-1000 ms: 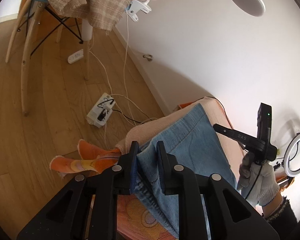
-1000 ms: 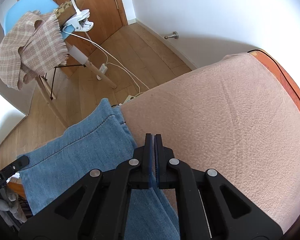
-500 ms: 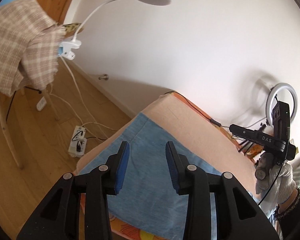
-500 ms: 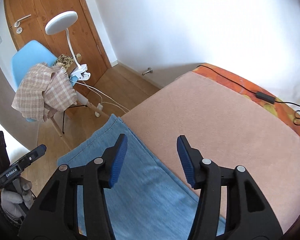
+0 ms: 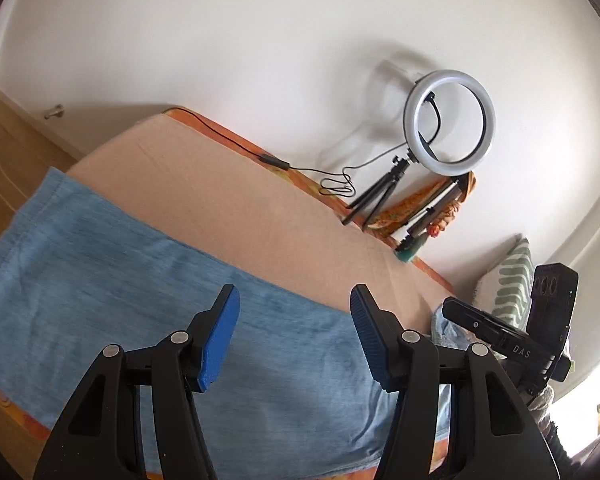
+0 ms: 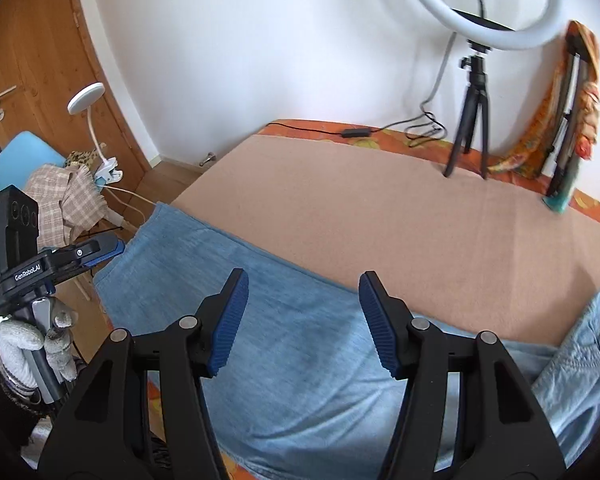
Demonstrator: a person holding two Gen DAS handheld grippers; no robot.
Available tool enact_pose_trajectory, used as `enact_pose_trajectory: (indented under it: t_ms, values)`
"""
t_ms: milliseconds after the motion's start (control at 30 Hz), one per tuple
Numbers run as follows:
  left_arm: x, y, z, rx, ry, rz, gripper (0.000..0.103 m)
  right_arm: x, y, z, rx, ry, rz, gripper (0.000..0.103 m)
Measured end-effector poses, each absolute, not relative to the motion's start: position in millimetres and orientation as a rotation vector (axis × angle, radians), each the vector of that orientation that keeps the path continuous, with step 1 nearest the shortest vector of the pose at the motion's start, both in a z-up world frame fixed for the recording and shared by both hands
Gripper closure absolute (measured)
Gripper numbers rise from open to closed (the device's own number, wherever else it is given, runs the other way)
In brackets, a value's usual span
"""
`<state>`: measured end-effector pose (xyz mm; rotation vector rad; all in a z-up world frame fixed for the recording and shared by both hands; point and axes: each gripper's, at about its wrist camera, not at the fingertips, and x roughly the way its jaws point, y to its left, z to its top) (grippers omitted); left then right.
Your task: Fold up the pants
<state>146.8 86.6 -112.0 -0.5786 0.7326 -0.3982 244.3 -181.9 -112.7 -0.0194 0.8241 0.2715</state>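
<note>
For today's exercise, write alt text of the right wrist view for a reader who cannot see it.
An open right gripper, nothing between its blue pads, hangs above blue pants lying flat along the near edge of a bed's pink blanket. A gloved hand holds the left gripper at left; a ring light stands by the wall.

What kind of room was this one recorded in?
Most likely a bedroom at home. The jeans lie on a bed covered by a peach blanket, a striped pillow sits at one end, and there is a wooden door with a chair draped in cloth.
</note>
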Motion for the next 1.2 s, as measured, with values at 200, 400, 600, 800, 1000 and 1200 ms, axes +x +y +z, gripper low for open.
enact_pose_trajectory:
  t_ms: [200, 400, 600, 800, 1000, 1200]
  values:
    - [166, 13, -119, -0.588, 0.82, -0.558, 0.046, 191, -266, -100, 0.064, 0.79, 0.073, 0.031]
    - [188, -74, -117, -0.541, 0.918, -0.741, 0.046, 136, -335, -92, 0.146, 0.758, -0.08, 0.031]
    - [217, -167, -128, -0.543, 1.065, -0.894, 0.046, 78, -402, -89, 0.239, 0.725, -0.199, 0.031]
    - [240, -248, -146, -0.518, 1.183, -0.952, 0.046, 30, -456, -82, 0.328, 0.667, -0.301, 0.031]
    - [258, -302, -168, -0.496, 1.273, -0.953, 0.046, -5, -492, -80, 0.371, 0.637, -0.358, 0.031]
    - [277, -340, -188, -0.434, 1.361, -0.927, 0.046, -26, -518, -84, 0.406, 0.625, -0.39, 0.031]
